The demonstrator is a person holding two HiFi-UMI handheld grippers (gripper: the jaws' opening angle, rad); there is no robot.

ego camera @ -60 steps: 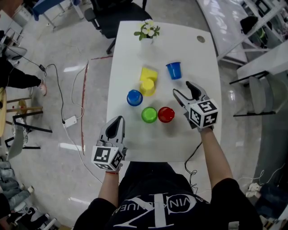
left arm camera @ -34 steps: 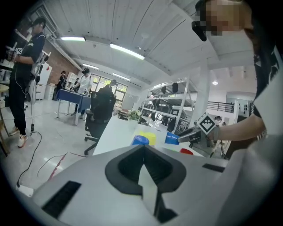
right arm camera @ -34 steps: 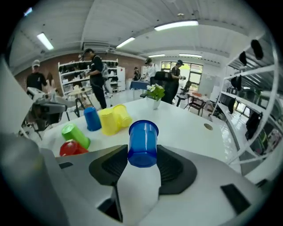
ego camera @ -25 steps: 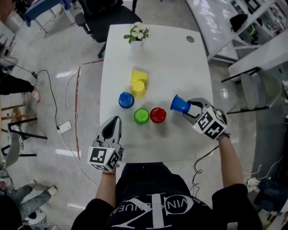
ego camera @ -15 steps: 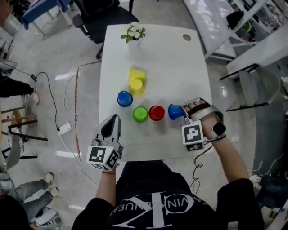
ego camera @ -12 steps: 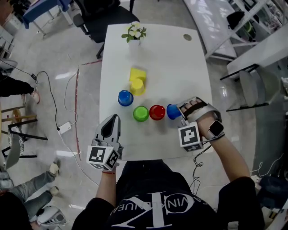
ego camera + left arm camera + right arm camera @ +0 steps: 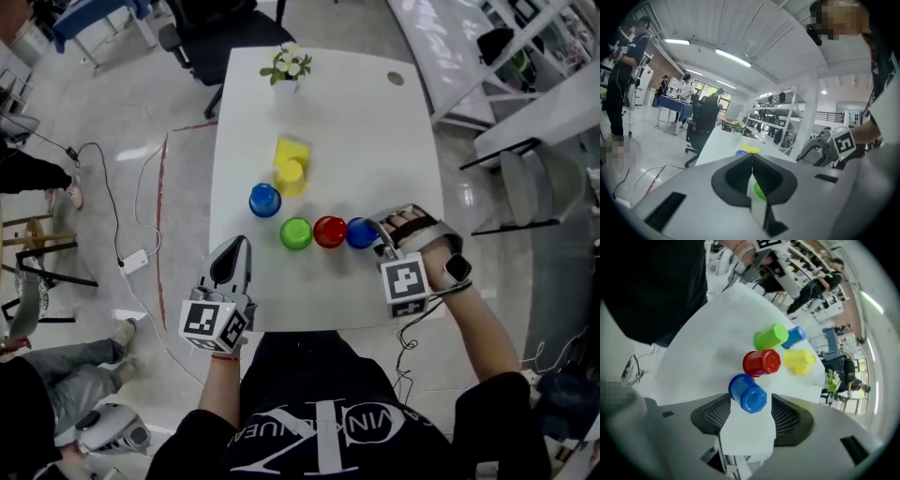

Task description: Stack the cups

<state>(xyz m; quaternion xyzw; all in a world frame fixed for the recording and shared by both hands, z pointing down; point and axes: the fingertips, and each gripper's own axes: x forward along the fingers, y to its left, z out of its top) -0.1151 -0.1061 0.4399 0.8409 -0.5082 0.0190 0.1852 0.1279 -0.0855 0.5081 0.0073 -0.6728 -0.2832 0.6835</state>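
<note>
Three upside-down cups stand in a row on the white table [image 7: 375, 131]: green [image 7: 296, 233], red [image 7: 329, 231] and a blue cup [image 7: 361, 232] at the right end. This blue cup [image 7: 747, 393] stands between the jaws of my right gripper [image 7: 375, 236], which have just been opening; the pads stand slightly off it. Farther back are a second blue cup [image 7: 265, 200] and a yellow cup [image 7: 292, 175]. My left gripper [image 7: 234, 262] rests shut near the table's front edge, with nothing in it; past its jaws the green cup [image 7: 759, 190] shows.
A yellow piece [image 7: 292, 152] lies just behind the yellow cup. A small vase of flowers [image 7: 288, 66] stands at the table's far edge. An office chair [image 7: 225, 23] is behind the table, and cables [image 7: 131, 253] run over the floor at left.
My right gripper carried the blue cup leftward from the table's right side, rolled it upside down and set it beside the red cup. Its jaws widened. The left gripper stayed put.
</note>
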